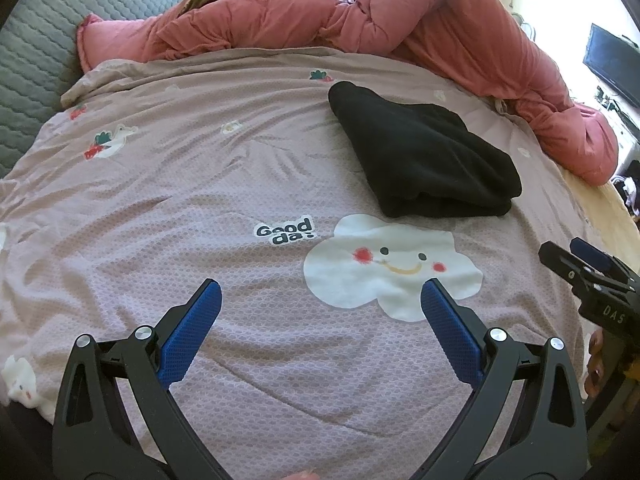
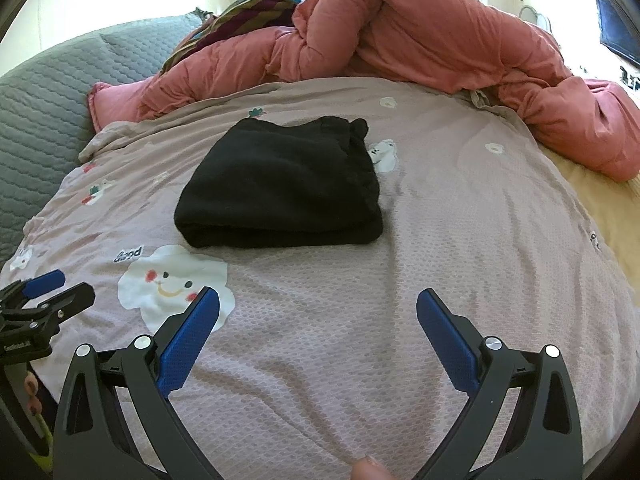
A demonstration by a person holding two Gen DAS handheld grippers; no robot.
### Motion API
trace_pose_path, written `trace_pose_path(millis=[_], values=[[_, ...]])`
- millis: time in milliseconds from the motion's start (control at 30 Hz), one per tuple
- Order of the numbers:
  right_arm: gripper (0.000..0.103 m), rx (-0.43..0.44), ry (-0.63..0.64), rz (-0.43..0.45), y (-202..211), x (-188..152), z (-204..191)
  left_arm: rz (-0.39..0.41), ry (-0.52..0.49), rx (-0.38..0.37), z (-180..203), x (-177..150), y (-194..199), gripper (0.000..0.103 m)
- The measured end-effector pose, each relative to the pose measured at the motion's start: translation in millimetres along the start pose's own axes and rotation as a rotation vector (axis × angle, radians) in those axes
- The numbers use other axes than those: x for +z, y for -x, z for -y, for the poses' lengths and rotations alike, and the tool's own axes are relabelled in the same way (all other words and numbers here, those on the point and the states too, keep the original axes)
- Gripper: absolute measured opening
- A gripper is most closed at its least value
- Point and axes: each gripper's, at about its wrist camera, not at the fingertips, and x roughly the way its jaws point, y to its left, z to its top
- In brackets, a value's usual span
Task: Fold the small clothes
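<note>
- At left, the left gripper (image 1: 320,300) hovers over the lilac bedsheet (image 1: 180,208), jaws spread wide, grasping nothing.
- Centrally, the black garment (image 2: 280,188) lies folded on the sheet, apart from both grippers; it looks soft, light and limp, best pinched at corners or edges.
- At right, the right gripper (image 2: 318,312) is likewise released and empty.

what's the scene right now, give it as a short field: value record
surface: pale purple bedsheet with cloud print
garment: black garment, folded, lying flat on the sheet
left gripper: open, empty, hovering short of the garment
right gripper: open, empty, facing the garment
background: pink duvet bunched behind, grey quilted headboard
</note>
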Motion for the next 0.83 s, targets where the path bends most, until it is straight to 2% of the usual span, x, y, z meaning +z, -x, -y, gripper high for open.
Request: trace_pose_path(millis=[100, 233, 300, 400, 500, 533, 567, 667, 700, 833], values=[[0.098, -0.029, -0.01, 0.006, 1, 2, 5, -0.007, 0.006, -0.005, -1, 0, -2, 0.094], [0.098, -0.082, -0.053, 0.014, 4, 2, 18, -0.007, 0.007, 0.035, -4, 2, -2, 0.093], [0.098, -0.121, -0.08, 0.018, 8, 1, 27, -0.013, 0.018, 0.063, -8, 4, -3, 0.093], [0.098, -0.228, -0.148, 0.046, 18, -2, 52, -0.011, 0.049, 0.073, -21, 8, -3, 0.093], [0.098, -0.362, -0.256, 0.082, 35, -8, 96, -0.02, 0.108, 0.06, -44, 14, -6, 0.093], [0.098, -0.437, -0.301, 0.089, 43, -13, 118, -0.02, 0.123, 0.077, -53, 17, -8, 0.093], [0.098, -0.488, -0.339, 0.089, 48, -17, 134, -0.021, 0.147, 0.121, -70, 22, -12, 0.094], [0.098, -0.682, -0.462, 0.087, 73, -43, 201, -0.037, 0.257, 0.181, -125, 32, -21, 0.093], [0.098, -0.769, -0.495, 0.081, 84, -57, 227, -0.051, 0.314, 0.216, -155, 35, -24, 0.093], [0.098, -0.999, -0.681, 0.025, 124, -116, 305, -0.061, 0.452, 0.364, -249, 45, -24, 0.093]])
